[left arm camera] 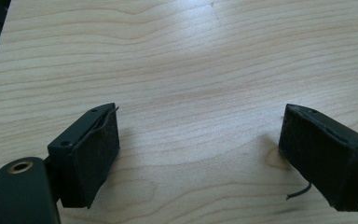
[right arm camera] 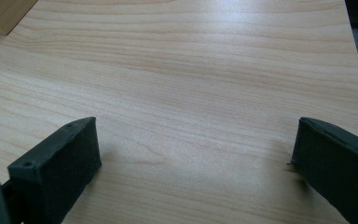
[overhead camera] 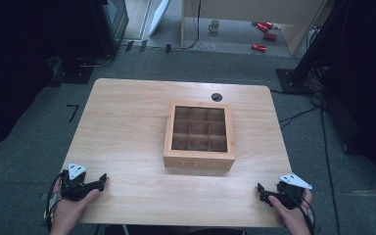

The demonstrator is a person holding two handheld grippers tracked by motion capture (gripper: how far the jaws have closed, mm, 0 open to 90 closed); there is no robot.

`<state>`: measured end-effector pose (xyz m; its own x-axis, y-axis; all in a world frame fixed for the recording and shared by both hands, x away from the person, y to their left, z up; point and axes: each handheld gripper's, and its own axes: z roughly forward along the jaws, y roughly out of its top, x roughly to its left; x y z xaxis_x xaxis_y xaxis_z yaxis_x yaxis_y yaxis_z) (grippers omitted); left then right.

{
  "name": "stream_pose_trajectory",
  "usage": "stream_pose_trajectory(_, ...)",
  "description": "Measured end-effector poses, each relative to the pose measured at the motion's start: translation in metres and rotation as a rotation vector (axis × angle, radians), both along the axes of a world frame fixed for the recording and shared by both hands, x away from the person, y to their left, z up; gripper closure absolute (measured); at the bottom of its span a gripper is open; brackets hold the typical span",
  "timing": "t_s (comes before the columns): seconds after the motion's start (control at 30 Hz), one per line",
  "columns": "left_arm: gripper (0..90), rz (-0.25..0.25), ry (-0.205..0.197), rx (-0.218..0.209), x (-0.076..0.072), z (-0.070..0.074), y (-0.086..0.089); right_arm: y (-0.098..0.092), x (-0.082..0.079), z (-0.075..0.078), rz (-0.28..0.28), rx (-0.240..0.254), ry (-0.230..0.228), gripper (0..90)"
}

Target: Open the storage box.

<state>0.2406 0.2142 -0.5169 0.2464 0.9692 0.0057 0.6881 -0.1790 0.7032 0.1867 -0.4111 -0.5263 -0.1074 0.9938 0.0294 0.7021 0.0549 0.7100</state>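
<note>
tea box (overhead camera: 199,133) | wood, glass lid shut, approx 9 compartments | mid-table

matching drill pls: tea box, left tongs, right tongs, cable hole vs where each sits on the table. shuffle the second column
Things:
1. tea box
2. left tongs
3. right tongs
4. cable hole

Places:
A. near right corner of the table, open
B. far edge, beyond the box
C. middle of the table, lid shut
D. near left corner, open

Pairs: 1-C, 2-D, 3-A, 4-B
</note>
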Motion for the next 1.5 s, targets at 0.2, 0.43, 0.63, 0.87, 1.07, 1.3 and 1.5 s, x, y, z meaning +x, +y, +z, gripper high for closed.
stream_pose_trajectory(0.2, 14.2, -0.013, 0.022, -0.045, 0.003, 0.009, -0.007, 0.0, 0.0, 0.0, -0.002, 0.002, 0.001, 0.6)
stream_pose_trajectory(0.43, 14.3, -0.079, -0.009, -0.071, 0.009, 0.019, -0.03, 0.002, 0.003, 0.003, -0.016, 0.0, 0.03, 0.4)
stream_pose_trajectory(0.63, 14.5, -0.122, -0.02, -0.078, 0.012, 0.022, -0.046, 0.001, 0.002, 0.006, -0.017, 0.007, 0.019, 0.4)
stream_pose_trajectory(0.87, 15.1, -0.189, -0.035, -0.09, 0.017, 0.029, -0.071, 0.003, 0.002, 0.013, -0.014, 0.03, -0.004, 0.5)
stream_pose_trajectory(1.07, 15.1, -0.248, -0.037, -0.105, 0.019, 0.034, -0.091, 0.009, 0.003, 0.02, 0.016, 0.038, -0.021, 0.4)
stream_pose_trajectory(1.3, 15.1, -0.287, -0.039, -0.12, 0.024, 0.036, -0.11, 0.018, 0.005, 0.029, 0.044, 0.017, -0.041, 0.5)
stream_pose_trajectory(1.5, 16.5, -0.338, -0.039, -0.152, 0.026, 0.04, -0.129, 0.022, 0.009, 0.034, 0.047, 0.026, -0.047, 0.9)
